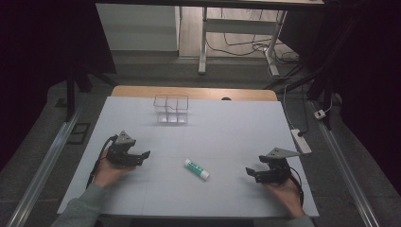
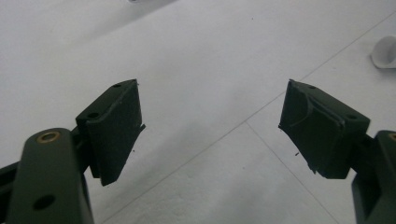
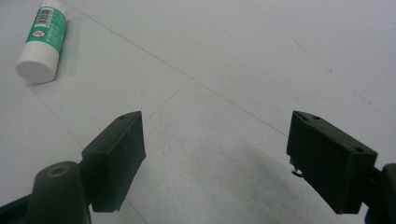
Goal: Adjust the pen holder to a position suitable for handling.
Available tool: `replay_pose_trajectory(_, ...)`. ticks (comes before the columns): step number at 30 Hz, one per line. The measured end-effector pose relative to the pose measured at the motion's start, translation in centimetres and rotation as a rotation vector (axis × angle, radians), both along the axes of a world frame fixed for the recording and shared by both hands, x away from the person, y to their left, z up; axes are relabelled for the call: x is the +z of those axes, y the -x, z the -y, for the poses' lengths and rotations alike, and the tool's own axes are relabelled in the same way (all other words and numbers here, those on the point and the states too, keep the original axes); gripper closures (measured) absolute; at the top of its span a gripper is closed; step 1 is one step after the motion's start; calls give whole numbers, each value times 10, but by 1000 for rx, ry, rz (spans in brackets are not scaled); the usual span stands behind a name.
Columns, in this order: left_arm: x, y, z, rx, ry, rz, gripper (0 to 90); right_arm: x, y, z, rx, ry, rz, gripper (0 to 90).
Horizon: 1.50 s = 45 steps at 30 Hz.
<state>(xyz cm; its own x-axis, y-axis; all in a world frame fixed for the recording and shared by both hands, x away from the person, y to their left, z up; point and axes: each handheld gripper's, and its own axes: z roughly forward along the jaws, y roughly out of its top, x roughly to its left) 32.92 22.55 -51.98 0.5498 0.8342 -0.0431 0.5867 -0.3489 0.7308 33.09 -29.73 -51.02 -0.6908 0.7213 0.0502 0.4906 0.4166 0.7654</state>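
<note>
High view: glue stick (image 1: 196, 169) lies flat on the white bench (image 1: 227, 127), about midway between the two tools, slanted, green label up, white cap toward the near right. Clear divided organizer box (image 1: 171, 109) stands upright at the far middle of the bench, well apart from the stick; it looks to hold nothing.

Left tool (image 1: 138, 158) rests low at the left, held in a hand (image 1: 108, 172), jaws pointing right toward the stick, spread wide, nothing between them. Right tool (image 1: 252, 173) sits at the near right, jaws pointing left toward the stick, likewise spread and holding nothing.

Right gripper view: glue stick at upper left, cap end nearer the camera, off the line of the jaws; bare bench between the pads. Left gripper view: bare bench between the jaws; a white rounded bit at the right edge, likely one end of the stick, too little to be sure.

Judgement: work stands at the start, approach not yet made, stick untouched. Either tool is near enough. Next move calls for swinging one tool to straddle the stick across its short axis, lowering until the pads flank the barrel, then closing. Round barrel may roll if nudged.
</note>
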Motion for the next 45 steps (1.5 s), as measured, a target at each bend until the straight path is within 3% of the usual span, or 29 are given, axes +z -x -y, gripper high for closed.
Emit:
replay_pose_trajectory(16,-2,-29,8,15,-7,-16,226,1,0,1,2,-29,-6,187)
replay_pose_trajectory(19,1,-36,6,25,3,-2,235,1,0,1,6,-34,-9,188)
replay_pose_trajectory(23,0,-42,4,31,-11,-13,241,1,0,1,6,-45,-11,187)
replay_pose_trajectory(26,2,-47,0,41,6,-13,243,0,0,1,6,-44,-13,188)
replay_pose_trajectory(30,2,-51,-2,52,23,-10,250,1,0,1,6,-41,-16,188)
replay_pose_trajectory(37,-2,-58,-2,55,15,-31,251,0,0,1,8,-46,-16,188)
replay_pose_trajectory(45,-1,-67,1,52,8,-24,259,0,0,1,8,-41,-17,188)
